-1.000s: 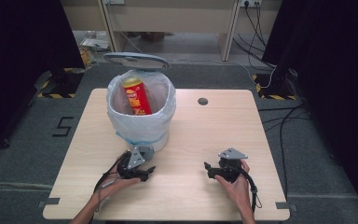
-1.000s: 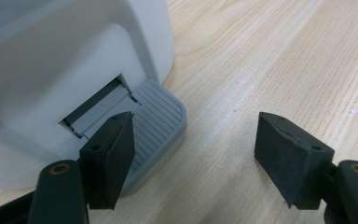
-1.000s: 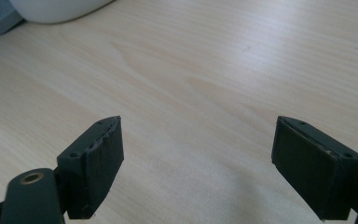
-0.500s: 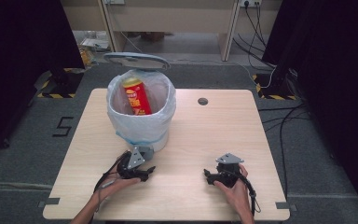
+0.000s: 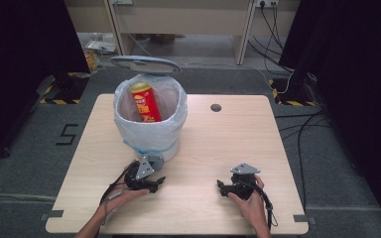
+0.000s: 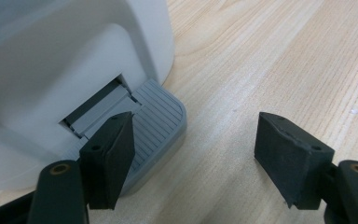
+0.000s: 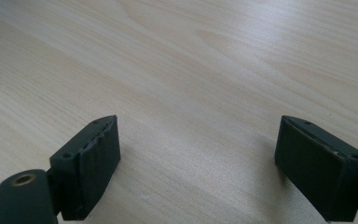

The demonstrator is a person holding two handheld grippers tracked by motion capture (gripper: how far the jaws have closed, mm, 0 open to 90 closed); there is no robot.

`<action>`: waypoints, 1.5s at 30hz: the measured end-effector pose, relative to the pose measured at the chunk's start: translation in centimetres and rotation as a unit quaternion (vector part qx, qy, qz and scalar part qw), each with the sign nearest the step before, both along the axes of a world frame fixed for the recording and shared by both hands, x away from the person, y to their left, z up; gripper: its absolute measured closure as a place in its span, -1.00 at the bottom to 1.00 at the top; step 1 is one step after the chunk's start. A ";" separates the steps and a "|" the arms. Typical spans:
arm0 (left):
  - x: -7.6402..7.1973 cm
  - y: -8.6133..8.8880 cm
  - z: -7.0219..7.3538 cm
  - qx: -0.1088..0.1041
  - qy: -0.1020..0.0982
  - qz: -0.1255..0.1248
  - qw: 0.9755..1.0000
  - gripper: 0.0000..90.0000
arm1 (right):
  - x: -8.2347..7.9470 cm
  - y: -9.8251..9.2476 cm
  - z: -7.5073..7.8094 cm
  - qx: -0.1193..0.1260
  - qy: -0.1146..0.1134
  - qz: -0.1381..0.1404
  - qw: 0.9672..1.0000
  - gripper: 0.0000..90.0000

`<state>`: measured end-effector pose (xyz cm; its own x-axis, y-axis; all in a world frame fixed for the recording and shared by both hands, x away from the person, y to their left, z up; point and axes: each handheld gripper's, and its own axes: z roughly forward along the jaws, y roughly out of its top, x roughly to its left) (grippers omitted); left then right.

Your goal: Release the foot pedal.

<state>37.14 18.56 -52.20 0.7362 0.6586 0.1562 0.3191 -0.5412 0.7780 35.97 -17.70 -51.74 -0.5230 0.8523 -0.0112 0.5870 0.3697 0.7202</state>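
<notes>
A white pedal bin (image 5: 149, 134) lined with a thin plastic bag stands at the table's back left, its grey lid (image 5: 145, 64) tipped up. A red can (image 5: 146, 101) stands upright inside it. My left gripper (image 5: 156, 182) lies low in front of the bin, open; in the left gripper view (image 6: 196, 154) one jaw is over the ribbed grey pedal (image 6: 161, 116) at the bin's foot (image 6: 74, 56). My right gripper (image 5: 222, 187) rests near the front right. Its jaws have just been opening and stand open (image 7: 198, 163) over bare wood with nothing between them.
The light wooden table (image 5: 228, 139) has a small round cable hole (image 5: 216, 107) near its back edge. Grey floor surrounds the table, with cables (image 5: 297, 134) trailing at the right and dark curtains on both sides.
My right gripper has drifted slightly toward the table's near edge. The left gripper, the bin and the can have stayed put.
</notes>
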 end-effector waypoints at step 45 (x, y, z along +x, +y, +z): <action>-0.3 0.3 1.2 -0.030 -0.011 0.000 0.999 -0.51 | 0.0 0.0 0.0 0.001 0.002 0.002 1.000 -0.71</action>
<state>36.83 18.85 -51.00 0.7332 0.6672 0.1316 0.3018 -0.4926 0.8163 36.02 -17.65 -51.75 -0.5267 0.8500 -0.0076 0.5886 0.3711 0.7183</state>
